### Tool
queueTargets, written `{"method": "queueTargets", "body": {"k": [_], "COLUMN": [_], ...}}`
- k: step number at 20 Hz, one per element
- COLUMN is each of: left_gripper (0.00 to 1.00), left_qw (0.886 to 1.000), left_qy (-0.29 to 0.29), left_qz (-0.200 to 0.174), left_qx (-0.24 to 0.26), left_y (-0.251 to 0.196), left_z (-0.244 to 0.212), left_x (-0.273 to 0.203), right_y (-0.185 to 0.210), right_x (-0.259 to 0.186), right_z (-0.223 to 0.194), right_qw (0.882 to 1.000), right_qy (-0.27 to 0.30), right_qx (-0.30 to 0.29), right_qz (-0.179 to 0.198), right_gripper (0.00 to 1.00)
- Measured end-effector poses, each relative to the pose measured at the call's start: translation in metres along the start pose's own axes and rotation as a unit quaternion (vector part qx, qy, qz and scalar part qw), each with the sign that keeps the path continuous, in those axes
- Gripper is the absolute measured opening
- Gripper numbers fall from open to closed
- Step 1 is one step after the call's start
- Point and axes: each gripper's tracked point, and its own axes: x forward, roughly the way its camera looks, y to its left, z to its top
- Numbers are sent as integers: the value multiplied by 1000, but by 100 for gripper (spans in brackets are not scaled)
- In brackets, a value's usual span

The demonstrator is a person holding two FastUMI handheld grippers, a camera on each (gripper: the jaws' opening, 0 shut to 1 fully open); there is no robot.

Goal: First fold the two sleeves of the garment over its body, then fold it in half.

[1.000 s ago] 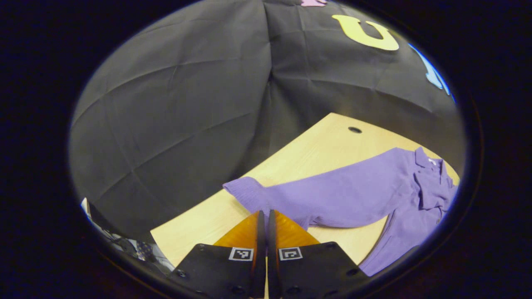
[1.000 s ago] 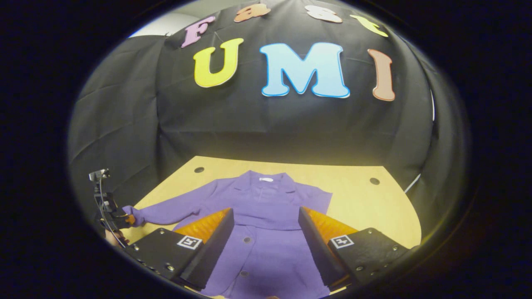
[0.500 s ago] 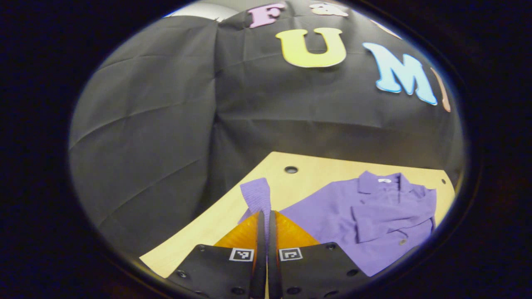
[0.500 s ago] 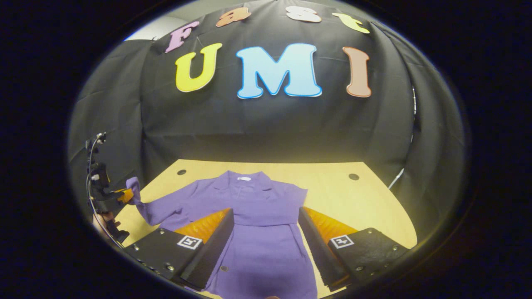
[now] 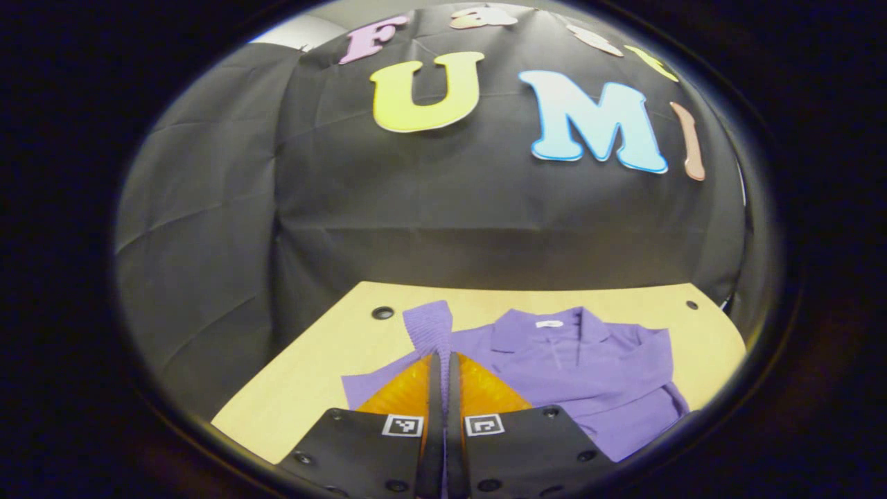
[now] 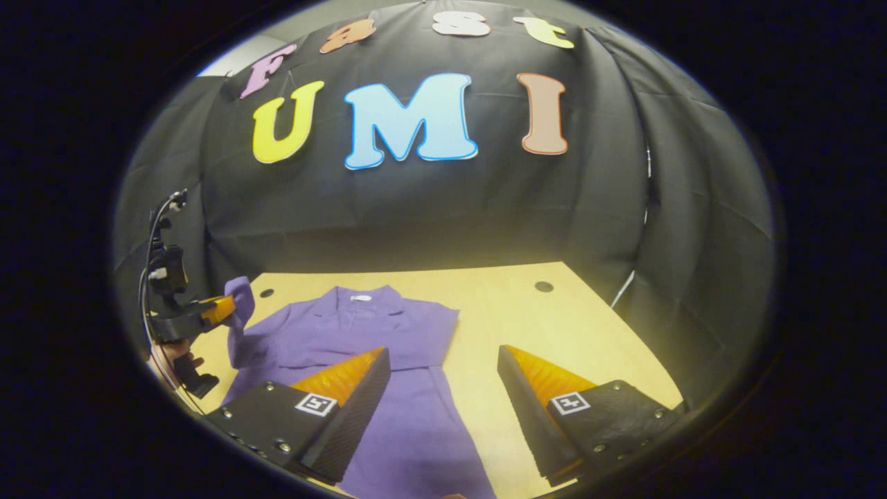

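A purple buttoned garment point(image 5: 589, 374) lies flat on the wooden table point(image 5: 305, 381), collar toward the back wall. One sleeve lies folded across its chest. My left gripper point(image 5: 441, 355) is shut on the other sleeve's cuff point(image 5: 429, 326), which sticks up past the fingertips above the table. In the right gripper view that same garment point(image 6: 360, 339) lies at centre left, and the left gripper point(image 6: 208, 312) holds the raised cuff point(image 6: 239, 298) at its left edge. My right gripper point(image 6: 443, 357) hangs open over the garment's right edge, holding nothing.
The table point(image 6: 575, 326) has small round holes near its back corners point(image 6: 544, 286) point(image 5: 382, 312). A person's hand point(image 6: 173, 353) holds the left gripper at the table's left side. Black cloth walls close in behind and on both sides.
The left gripper has lifted the sleeve cuff off the table and carried it inward toward the garment's body. The right gripper has drifted to the right, staying open.
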Motion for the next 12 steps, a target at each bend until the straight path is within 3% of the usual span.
{"method": "queueTargets", "body": {"k": [6, 12], "left_gripper": [8, 8], "left_qw": [996, 992], "left_qy": [-7, 2], "left_qz": [-84, -121], "left_qx": [31, 37], "left_y": [-120, -197], "left_z": [7, -12], "left_x": [19, 36], "right_y": [-32, -67], "right_x": [-16, -27], "right_z": [-11, -27], "right_qw": [1000, 999], "right_qy": [8, 27], "right_qx": [-4, 1], "right_qz": [-29, -46], "right_gripper": [96, 96]}}
